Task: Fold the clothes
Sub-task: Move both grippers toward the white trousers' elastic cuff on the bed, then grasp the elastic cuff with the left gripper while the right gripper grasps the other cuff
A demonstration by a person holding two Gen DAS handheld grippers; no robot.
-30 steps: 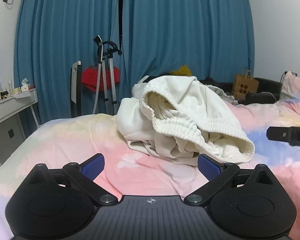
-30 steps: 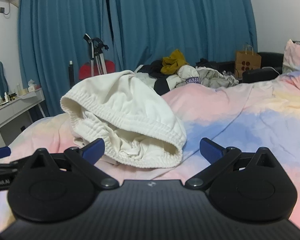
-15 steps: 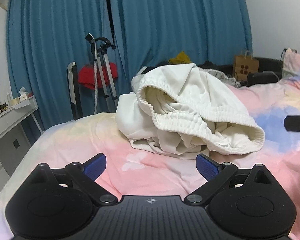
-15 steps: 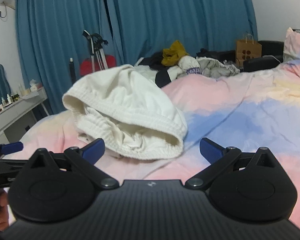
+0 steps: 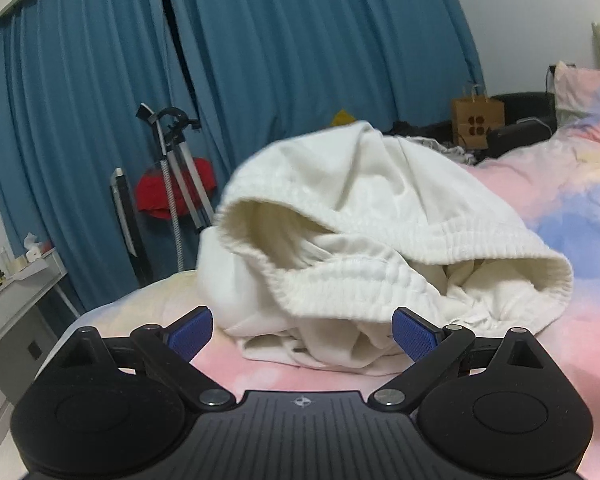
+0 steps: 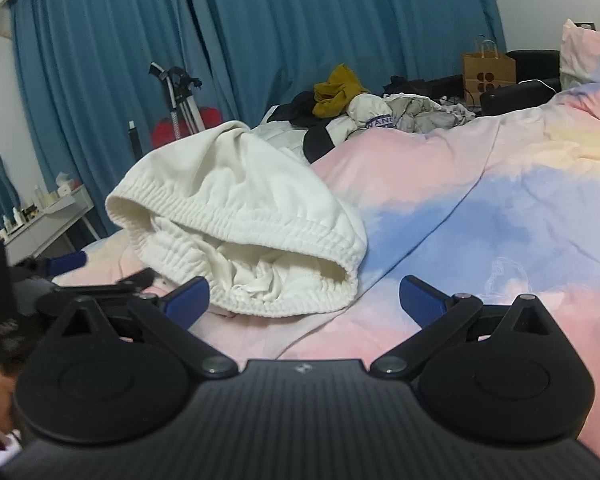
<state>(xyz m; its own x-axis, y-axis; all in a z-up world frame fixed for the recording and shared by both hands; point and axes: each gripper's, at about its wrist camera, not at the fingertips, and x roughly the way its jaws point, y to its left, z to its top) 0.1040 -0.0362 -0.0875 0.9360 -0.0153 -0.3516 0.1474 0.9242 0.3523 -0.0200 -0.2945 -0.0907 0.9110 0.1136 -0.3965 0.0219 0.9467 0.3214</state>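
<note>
Left gripper (image 5: 302, 332) spread wide, blue pads (image 5: 190, 330) apart, nothing between them; it hovers low over the bedspread (image 5: 580, 208), right at the near edge of the white garment (image 5: 360, 232). Right gripper (image 6: 304, 298) likewise spread and empty, the garment's ribbed waistband (image 6: 284, 300) just ahead of its left finger. The garment lies crumpled in a heap on the pastel bedspread, waistband gaping toward both cameras. Step in hand looks like the approach: no fold begun, cloth not yet held. Next move likely calls for each gripper to close on the waistband, one per side, then lift and spread it flat. Beyond, a pile of other clothes (image 6: 364, 108) and blue curtains (image 5: 300, 60).
</note>
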